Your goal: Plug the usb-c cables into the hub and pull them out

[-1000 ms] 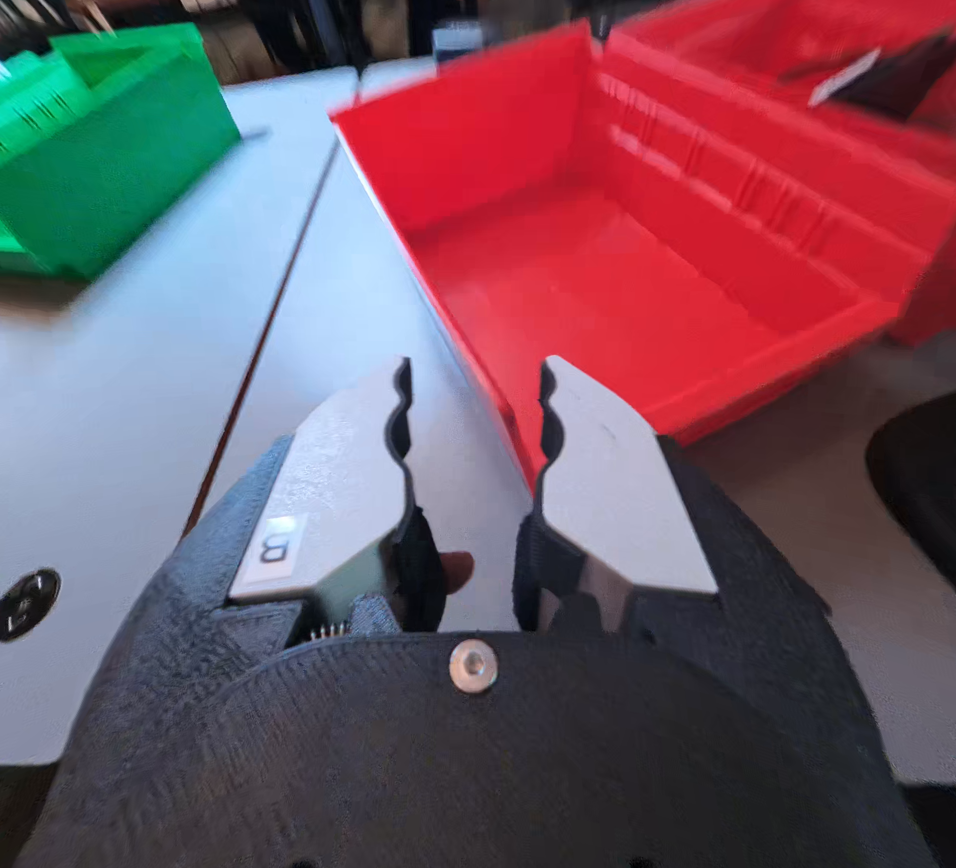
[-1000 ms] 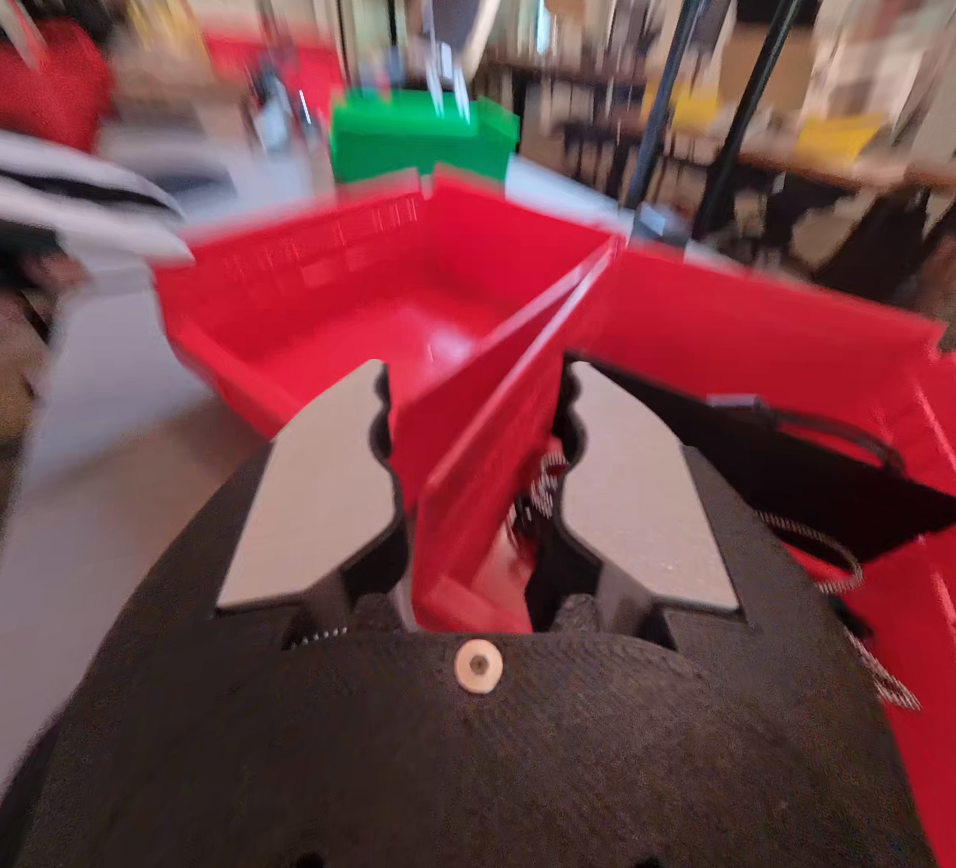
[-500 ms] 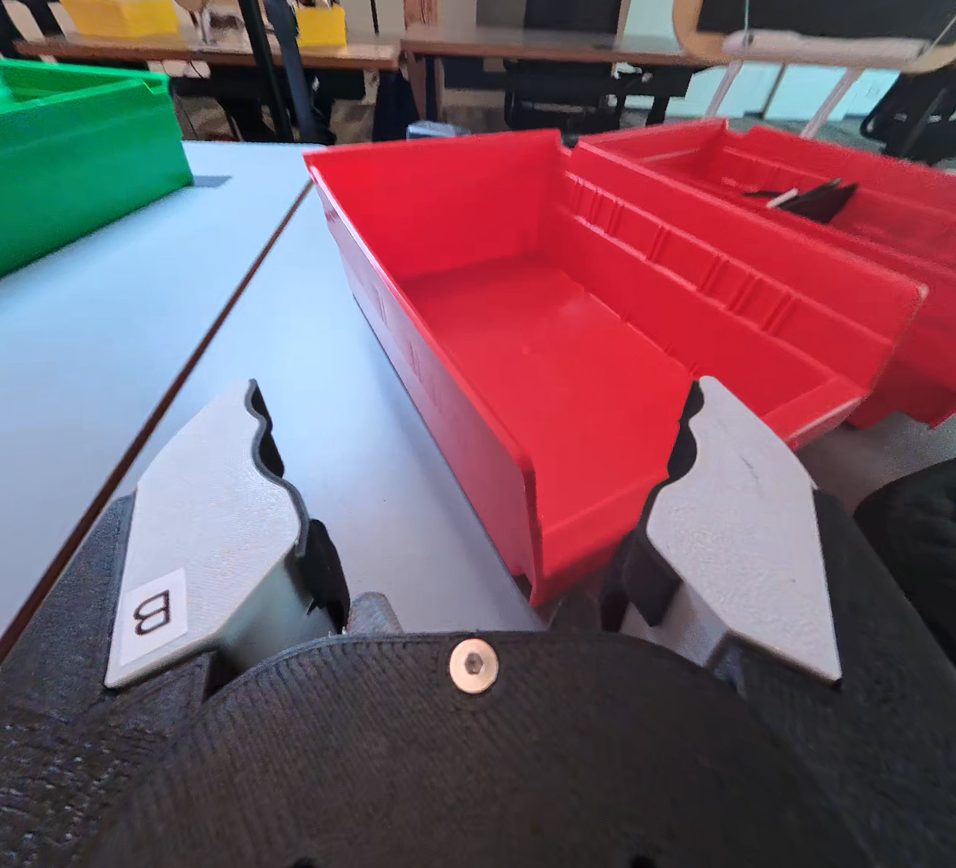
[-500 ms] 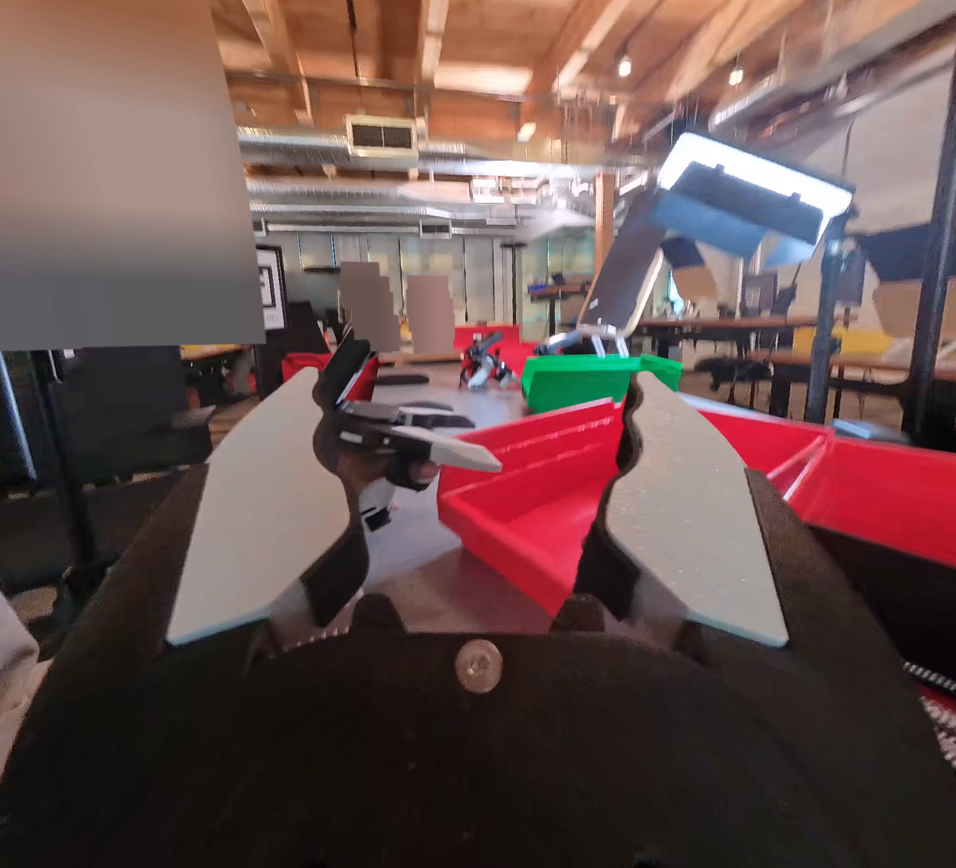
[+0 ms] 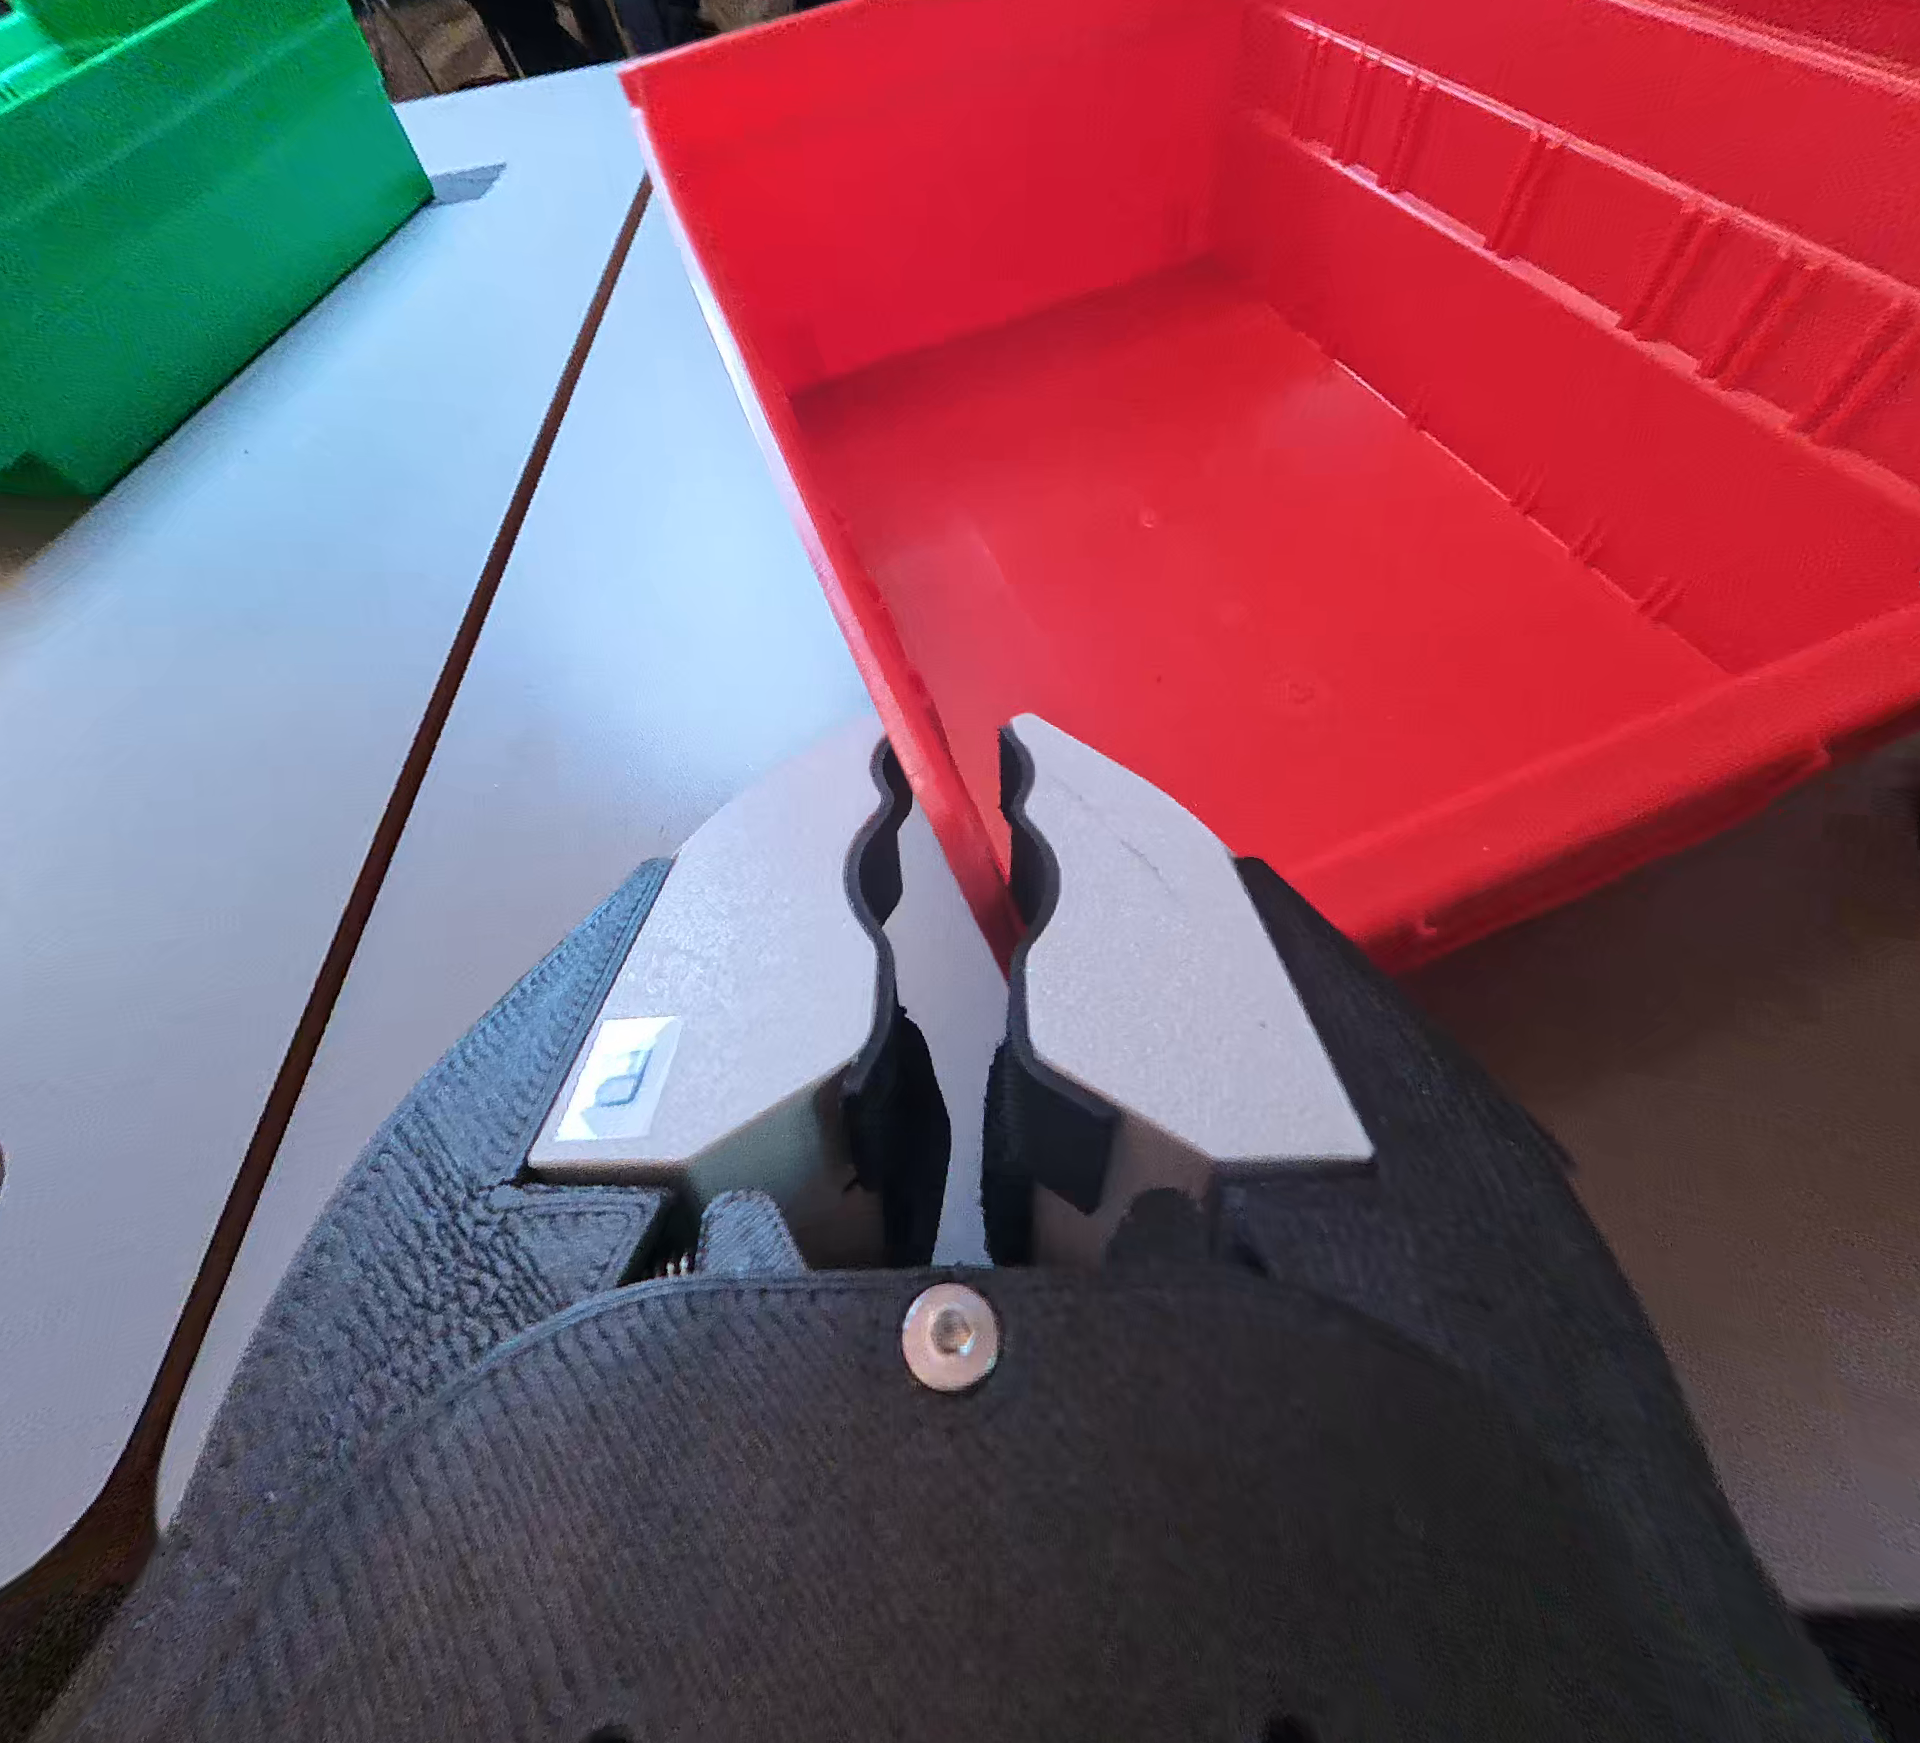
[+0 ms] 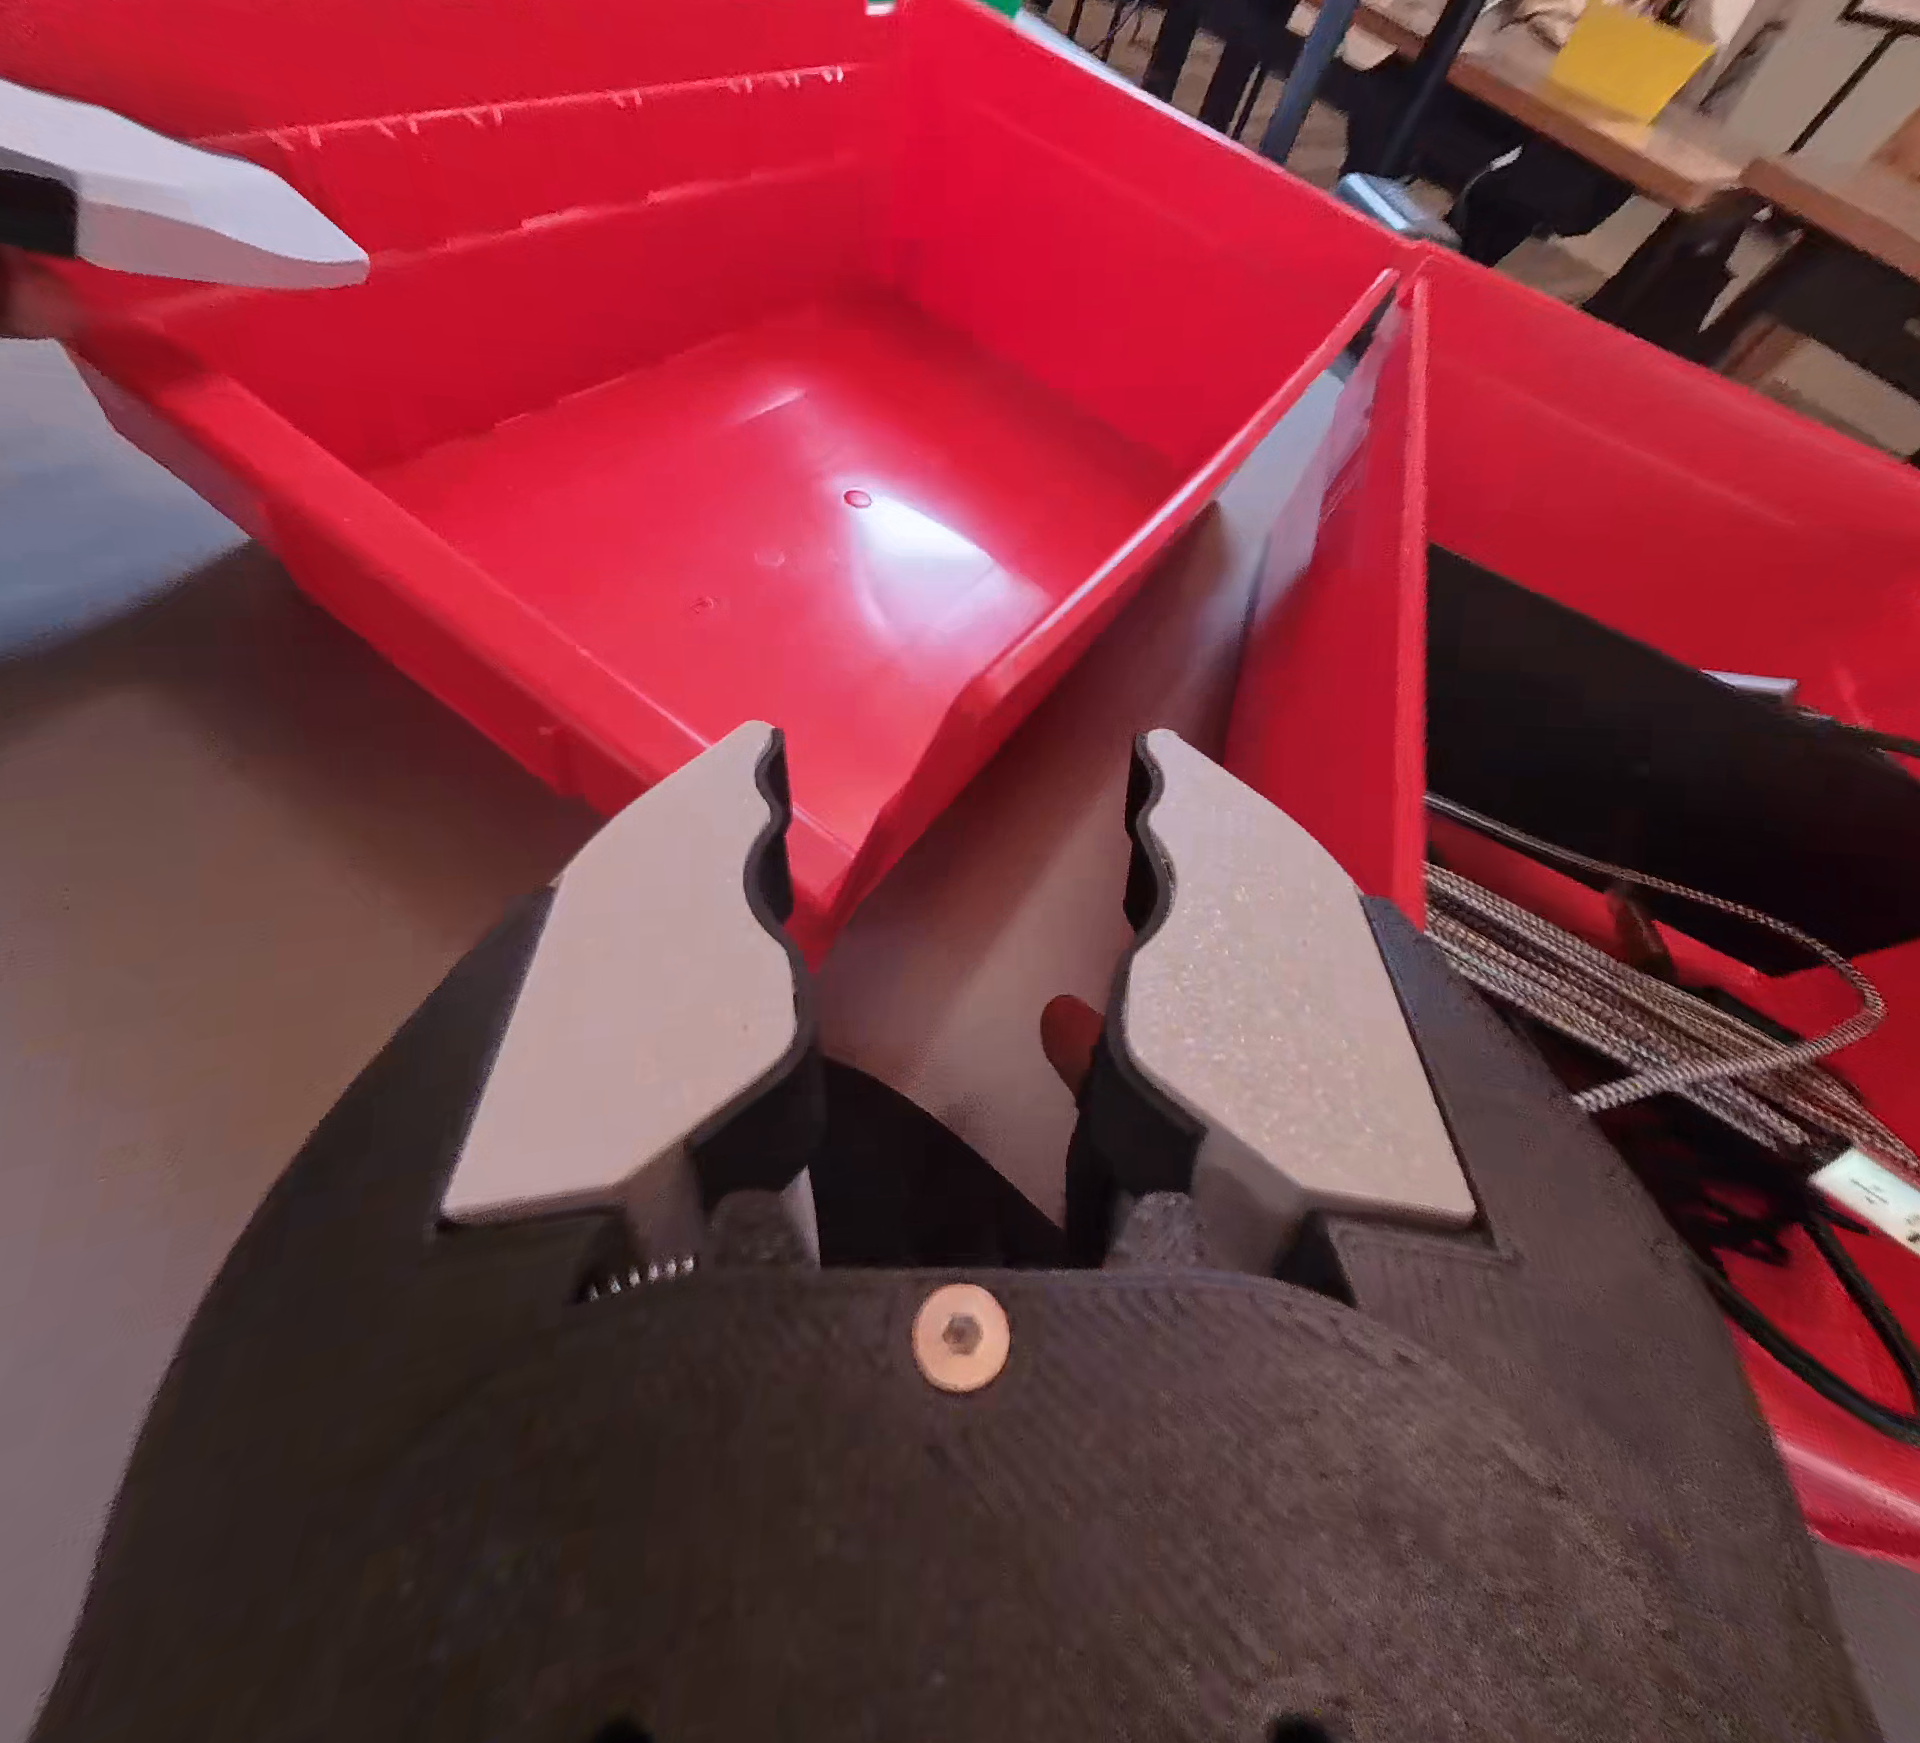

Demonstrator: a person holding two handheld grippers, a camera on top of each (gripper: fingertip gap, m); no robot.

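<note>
Left gripper (image 5: 943,763): jaws narrowed onto the near left wall of the empty red bin (image 5: 1247,530). Right gripper (image 6: 956,758): jaws parted, straddling that bin's near right corner. Braided cables (image 6: 1621,997) lie in the adjoining red bin (image 6: 1662,488), right of the empty one. Green bin (image 5: 187,207) stands beyond on the bench (image 5: 582,613).

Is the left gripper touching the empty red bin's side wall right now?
Touching: the left wrist view shows the left gripper closed on the empty red bin's wall edge.

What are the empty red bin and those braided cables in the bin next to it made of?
The empty red bin looks like moulded plastic with a glossy finish: it has ribbed walls and a bright glare on its floor. The cables seem to have a woven fabric sleeve in grey and black, matte, with a visible criss-cross weave; what is under the sleeve is hidden.
</note>
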